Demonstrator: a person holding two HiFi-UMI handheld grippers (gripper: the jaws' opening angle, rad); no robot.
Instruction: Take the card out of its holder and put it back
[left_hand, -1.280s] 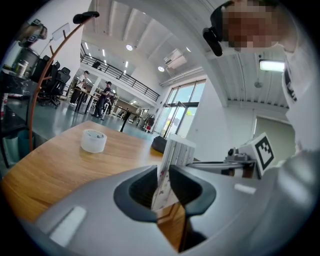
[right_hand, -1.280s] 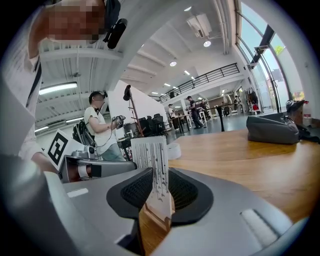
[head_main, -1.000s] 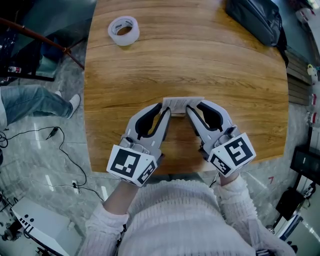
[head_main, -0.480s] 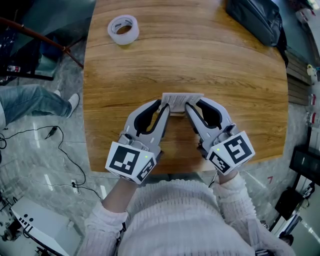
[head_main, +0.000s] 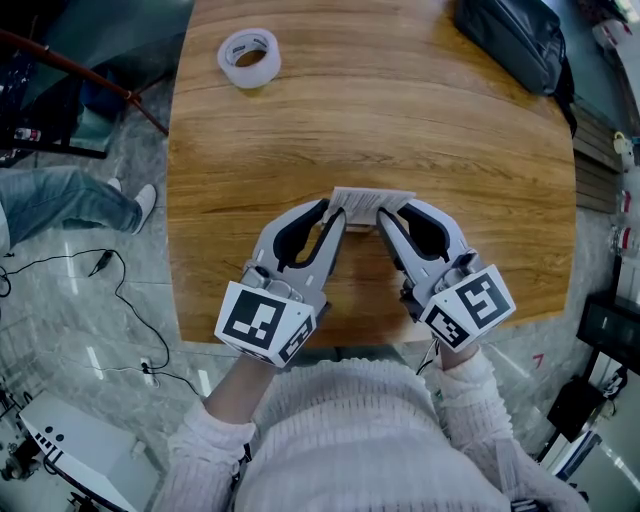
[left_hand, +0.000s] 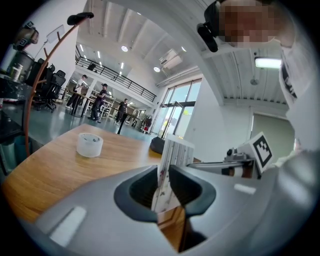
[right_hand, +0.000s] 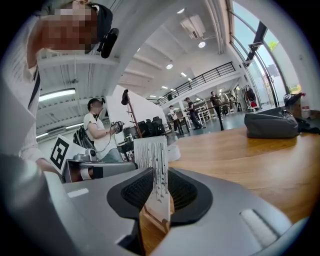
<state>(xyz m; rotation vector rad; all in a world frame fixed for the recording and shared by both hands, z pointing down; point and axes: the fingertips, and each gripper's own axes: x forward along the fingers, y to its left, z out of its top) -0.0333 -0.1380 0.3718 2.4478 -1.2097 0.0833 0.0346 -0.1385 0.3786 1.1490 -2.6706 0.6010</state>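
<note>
Left gripper (head_main: 336, 216) and right gripper (head_main: 383, 216) both clamp the sleeved card (head_main: 368, 202), frame centre.
Right jaws have just tightened on it; I would pull straight apart, evenly, without bending.

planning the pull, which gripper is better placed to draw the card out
Right, narrowly: the right gripper has just been closing its jaws on the card end, while the left gripper pinches the opposite end.
</note>
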